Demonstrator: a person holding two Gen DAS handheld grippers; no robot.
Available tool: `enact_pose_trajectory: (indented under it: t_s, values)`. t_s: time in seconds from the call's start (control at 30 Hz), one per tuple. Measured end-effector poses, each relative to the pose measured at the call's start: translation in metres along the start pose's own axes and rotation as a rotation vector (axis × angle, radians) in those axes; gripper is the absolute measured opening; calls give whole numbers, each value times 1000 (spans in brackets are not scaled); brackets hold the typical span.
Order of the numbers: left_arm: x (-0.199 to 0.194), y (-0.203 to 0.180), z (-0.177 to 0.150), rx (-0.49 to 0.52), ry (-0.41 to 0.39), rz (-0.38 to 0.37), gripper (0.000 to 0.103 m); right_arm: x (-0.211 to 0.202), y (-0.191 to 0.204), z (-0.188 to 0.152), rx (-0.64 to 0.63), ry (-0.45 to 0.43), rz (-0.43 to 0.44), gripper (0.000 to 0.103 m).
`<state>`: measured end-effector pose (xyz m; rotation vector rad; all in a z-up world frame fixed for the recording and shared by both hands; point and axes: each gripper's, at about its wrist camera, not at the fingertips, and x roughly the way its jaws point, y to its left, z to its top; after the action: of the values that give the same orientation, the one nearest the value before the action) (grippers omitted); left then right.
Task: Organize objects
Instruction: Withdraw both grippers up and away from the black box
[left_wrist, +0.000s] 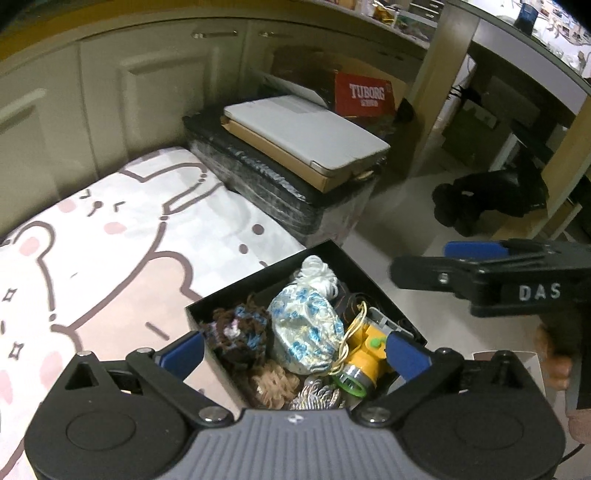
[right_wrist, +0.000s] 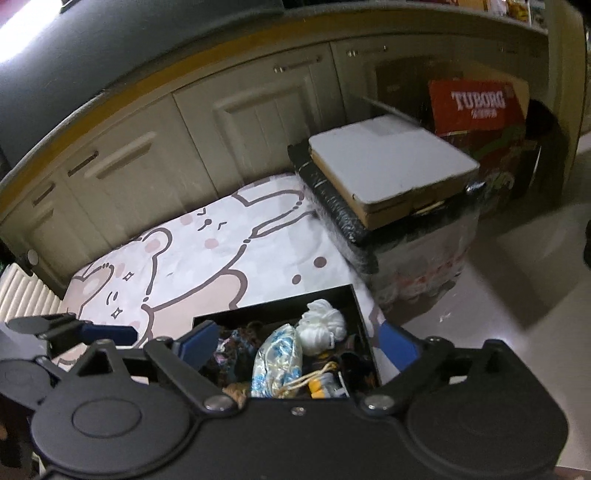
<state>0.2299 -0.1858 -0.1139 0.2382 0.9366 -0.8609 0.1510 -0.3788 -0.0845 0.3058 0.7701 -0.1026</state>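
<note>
Left gripper (left_wrist: 295, 350), at the bottom of its frame, jaws spread wide with nothing gripped; between the blue pads (left_wrist: 184, 350) lies the open black box (left_wrist: 258, 284), lower centre, holding a blue-and-white floral pouch (left_wrist: 304, 332), white yarn (left_wrist: 317, 271), a dark crocheted piece (left_wrist: 236, 332) and a yellow toy (left_wrist: 365, 350). Right gripper (right_wrist: 295, 343), lower centre of its own frame, jaws likewise apart and empty above the same box. The box rests on a bear-print cloth (left_wrist: 110, 240); beyond it, centre to upper right, a white flat carton (left_wrist: 306, 136) lies on a black wrapped block (left_wrist: 258, 177), before a red Tuborg carton (left_wrist: 365, 94).
</note>
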Motion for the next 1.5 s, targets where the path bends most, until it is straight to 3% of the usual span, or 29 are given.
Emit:
enact_pose_trajectory:
  t_s: [0.17, 0.43, 0.8, 0.9, 1.03, 1.5]
  values:
    - [-29, -5, -6, -35, -24, 46, 103, -30, 9, -4, -38, -21, -10, 99]
    - [-97, -17, -15, -89, -129, 132, 103, -90, 25, -4, -91, -77, -20, 101]
    - [-167, -39, -32, -99, -221, 268, 103, -147, 34, -15, -125, -119, -28, 103]
    - [-178, -46, -36, -96, -239, 303, 103, -156, 34, -19, -121, -118, -28, 103]
    - [-189, -53, -44, -111, -253, 290, 103, -166, 33, -25, -118, -118, -30, 103]
    - [-195, -56, -77, -171, -201, 337, 103, -180, 48, -51, -128, -89, -47, 103]
